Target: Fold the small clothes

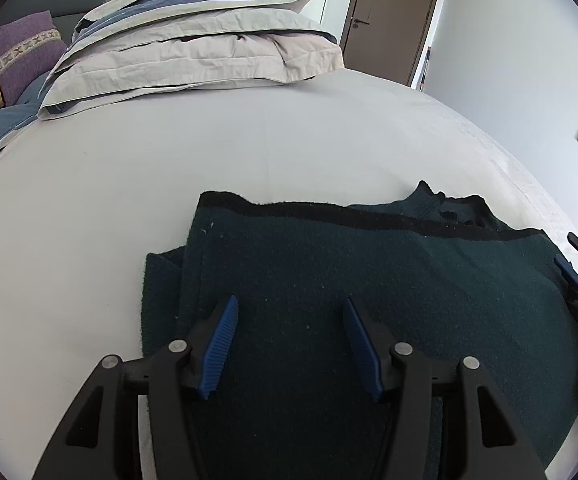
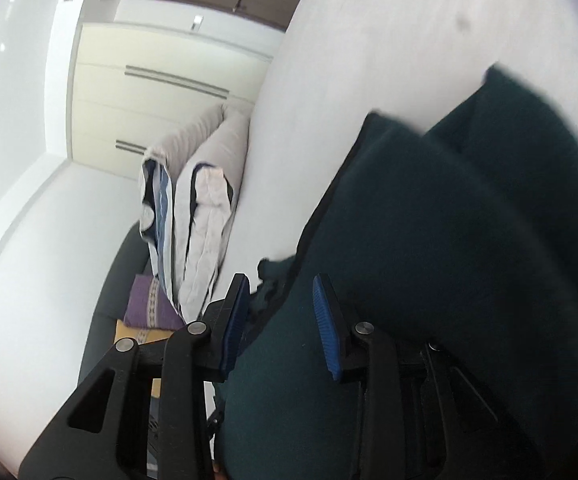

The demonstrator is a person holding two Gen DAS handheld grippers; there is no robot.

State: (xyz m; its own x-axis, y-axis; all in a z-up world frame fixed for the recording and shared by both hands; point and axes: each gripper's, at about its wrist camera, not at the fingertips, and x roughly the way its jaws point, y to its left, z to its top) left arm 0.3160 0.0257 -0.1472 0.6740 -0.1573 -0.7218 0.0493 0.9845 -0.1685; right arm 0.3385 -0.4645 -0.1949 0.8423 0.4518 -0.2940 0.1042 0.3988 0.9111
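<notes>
A dark green fleece garment (image 1: 349, 280) with a black trimmed edge lies partly folded on the white bed (image 1: 209, 152). My left gripper (image 1: 289, 304) is open just above its near part, fingers wide apart and empty. My right gripper (image 2: 281, 284) is open, rolled sideways, with the garment (image 2: 429, 260) lying between and under its blue pads (image 2: 327, 332). In the left wrist view the right gripper (image 1: 573, 272) shows at the garment's right edge, with the person's hand behind it.
A folded grey and blue striped duvet (image 1: 209, 40) sits at the far side of the bed. Purple (image 1: 25, 48) and yellow cushions lie on a dark sofa at the left. A brown door (image 1: 393, 16) and white wardrobes (image 2: 161, 92) stand beyond.
</notes>
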